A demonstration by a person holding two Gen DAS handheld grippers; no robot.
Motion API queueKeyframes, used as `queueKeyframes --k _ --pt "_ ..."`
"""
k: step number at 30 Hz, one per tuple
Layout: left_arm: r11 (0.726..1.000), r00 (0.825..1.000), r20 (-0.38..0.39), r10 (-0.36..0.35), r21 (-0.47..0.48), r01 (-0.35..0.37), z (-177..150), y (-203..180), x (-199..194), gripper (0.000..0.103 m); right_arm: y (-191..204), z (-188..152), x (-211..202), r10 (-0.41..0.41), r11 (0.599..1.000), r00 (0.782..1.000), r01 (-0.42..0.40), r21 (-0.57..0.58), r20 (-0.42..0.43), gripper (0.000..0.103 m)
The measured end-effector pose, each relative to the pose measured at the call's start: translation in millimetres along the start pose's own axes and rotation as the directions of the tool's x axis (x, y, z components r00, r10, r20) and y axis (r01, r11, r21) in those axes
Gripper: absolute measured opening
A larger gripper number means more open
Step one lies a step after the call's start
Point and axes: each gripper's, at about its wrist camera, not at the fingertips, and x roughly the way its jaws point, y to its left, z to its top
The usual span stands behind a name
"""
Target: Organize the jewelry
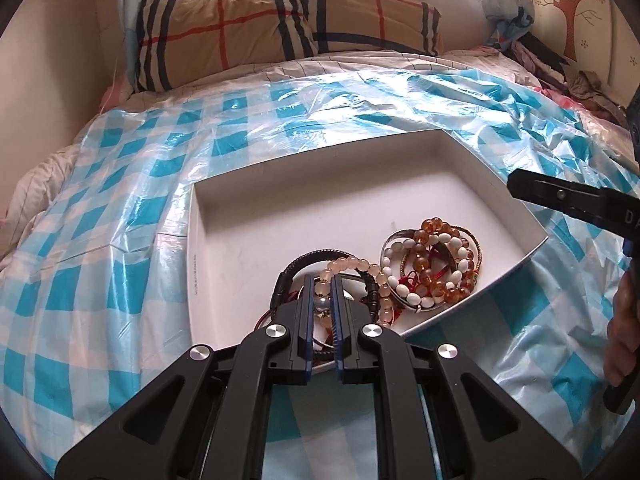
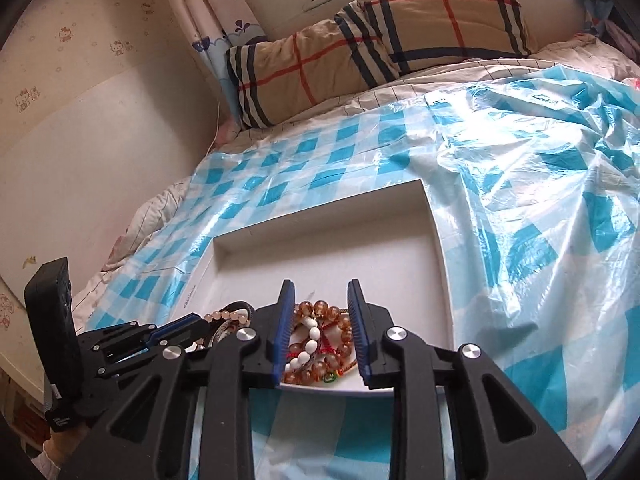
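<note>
1. Left tongs (image 1: 322,280), nearly closed, pinch the pale pink bead bracelet (image 1: 352,266) at the white tray's (image 1: 240,200) near edge.
2. Right tongs (image 2: 318,292) gape wide, holding nothing, over the amber and white bracelets (image 1: 436,264) heaped just beside.
3. The tray's far part lies bare; sorting looks barely begun.

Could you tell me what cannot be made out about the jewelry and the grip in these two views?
- Left wrist view: the left gripper fingers are nearly closed around the pale pink bead bracelet; real pinch unclear.
- Left wrist view: the near part of the white tray is hidden behind the gripper body.
- Right wrist view: the right gripper fingers frame the amber and white bead pile; single pieces blur together.
- Right wrist view: the black cord bracelet is mostly hidden.
</note>
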Motion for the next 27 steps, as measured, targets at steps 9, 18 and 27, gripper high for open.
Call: queueKeyframes --k 9,18,27 --pt "0.998 0.998 0.039 0.058 -0.01 -0.057 -33.2 -3.7 -85.4 0.05 45.2 -39.6 -96.1 0.102 0.991 0.993 -0.096 -0.093 0.061 0.056" --pt "0.993 0.991 0.085 0.1 -0.065 -0.095 -91.4 -16.6 -173.6 0.08 95.3 -107.3 -168.1 0.0 0.99 0.998 0.008 -0.138 0.059 0.071" --pt "0.995 0.995 0.058 0.087 -0.052 -0.084 -147.5 -36.0 -204.8 0.09 104.9 -166.2 -199.9 -0.137 0.988 0.989 0.14 -0.065 0.049 0.071"
